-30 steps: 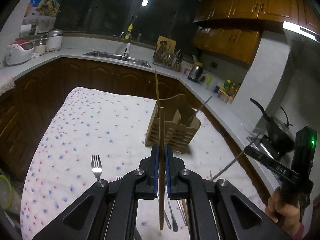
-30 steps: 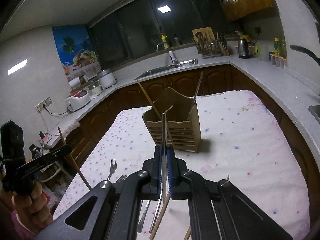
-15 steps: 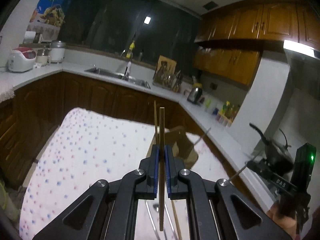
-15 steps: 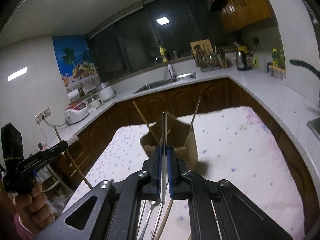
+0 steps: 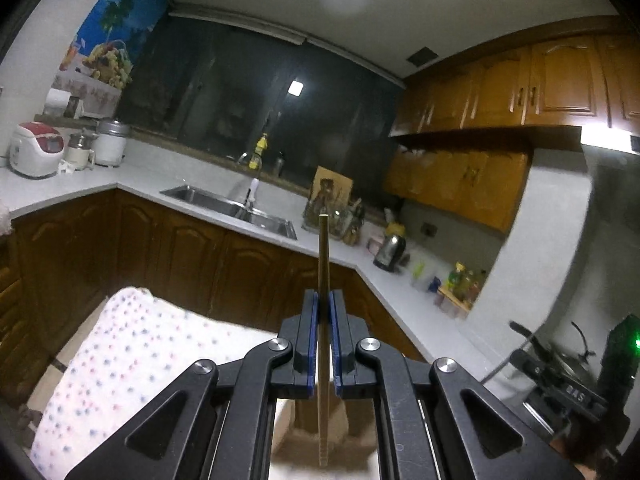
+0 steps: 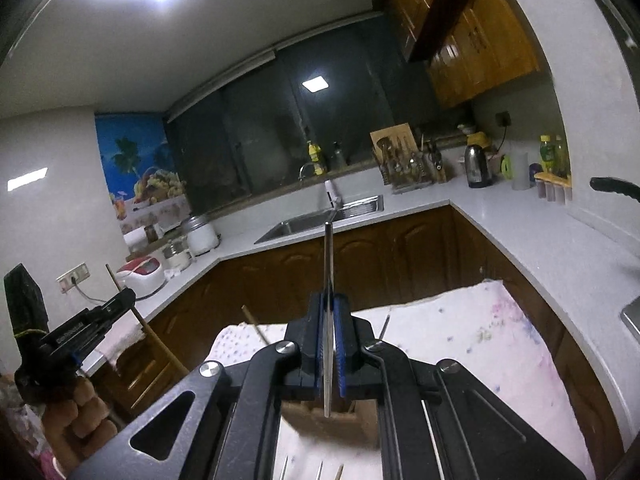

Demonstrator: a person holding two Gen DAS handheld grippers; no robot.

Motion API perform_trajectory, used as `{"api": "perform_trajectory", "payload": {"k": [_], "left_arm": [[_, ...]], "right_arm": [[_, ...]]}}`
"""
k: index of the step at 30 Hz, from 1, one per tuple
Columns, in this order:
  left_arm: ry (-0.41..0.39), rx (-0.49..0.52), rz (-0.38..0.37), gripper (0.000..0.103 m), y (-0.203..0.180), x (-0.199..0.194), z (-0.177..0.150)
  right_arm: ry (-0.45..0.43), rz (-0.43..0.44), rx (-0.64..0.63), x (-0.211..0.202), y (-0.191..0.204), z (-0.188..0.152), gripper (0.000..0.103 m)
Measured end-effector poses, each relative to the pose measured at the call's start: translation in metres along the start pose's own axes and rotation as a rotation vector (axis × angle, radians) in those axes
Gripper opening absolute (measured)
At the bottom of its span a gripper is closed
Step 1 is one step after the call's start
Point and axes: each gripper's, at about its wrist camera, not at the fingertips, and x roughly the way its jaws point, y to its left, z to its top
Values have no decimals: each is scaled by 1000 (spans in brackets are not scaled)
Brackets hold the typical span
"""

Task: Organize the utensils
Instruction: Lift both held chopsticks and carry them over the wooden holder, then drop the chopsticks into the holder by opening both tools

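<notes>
Right now your left gripper (image 5: 324, 312) is clamped on a thin wooden chopstick (image 5: 323, 264), which stands upright between the blue pads and rises against the dark cabinet fronts. Your right gripper (image 6: 330, 316) is pinched tight on a slim metal utensil handle (image 6: 328, 256), also upright; what kind of utensil it is, you cannot tell from these views.

Below both grippers sits the brown wooden utensil holder (image 6: 340, 420), blurred and mostly hidden behind the jaws, on a white cloth with small red and blue dots (image 5: 132, 352) that covers the table. A wooden stick (image 6: 254, 324) and a metal one (image 6: 385, 326) lean out of the holder on either side. Tips of a few more utensils (image 6: 319, 470) show on the cloth at the bottom edge of the right view.

Around you runs a pale grey L-shaped countertop (image 6: 500, 236) over dark brown wooden cabinets (image 5: 192, 256), with a steel sink (image 5: 236, 208) under a dark window (image 5: 248, 96). A white and red rice cooker (image 5: 36, 152) stands at the left end, a steel kettle (image 6: 478, 166) near the corner, and lighter wooden wall cupboards (image 5: 520, 92) hang above. A tropical poster (image 6: 138, 164) covers the left wall.
</notes>
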Motion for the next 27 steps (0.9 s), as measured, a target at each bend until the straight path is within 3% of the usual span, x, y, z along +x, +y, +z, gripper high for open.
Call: {"api": "perform_trajectory", "payload": {"k": [6,15,22,27], "left_arm": [[-11,-16,32,4,6,59,-22],[6,-77,77,4,15,129,-65],[81,-68,78,4,12,162,-90],[139,-37,71,4,10,174,-85]], "right_arm": [[24,-23,5,39,-12,-3,5],[107,-46,64,81,-33,-43,5],[168,-53,91,100,-41,-68,5],[195,-50,97,107,-44,-79,5]]}}
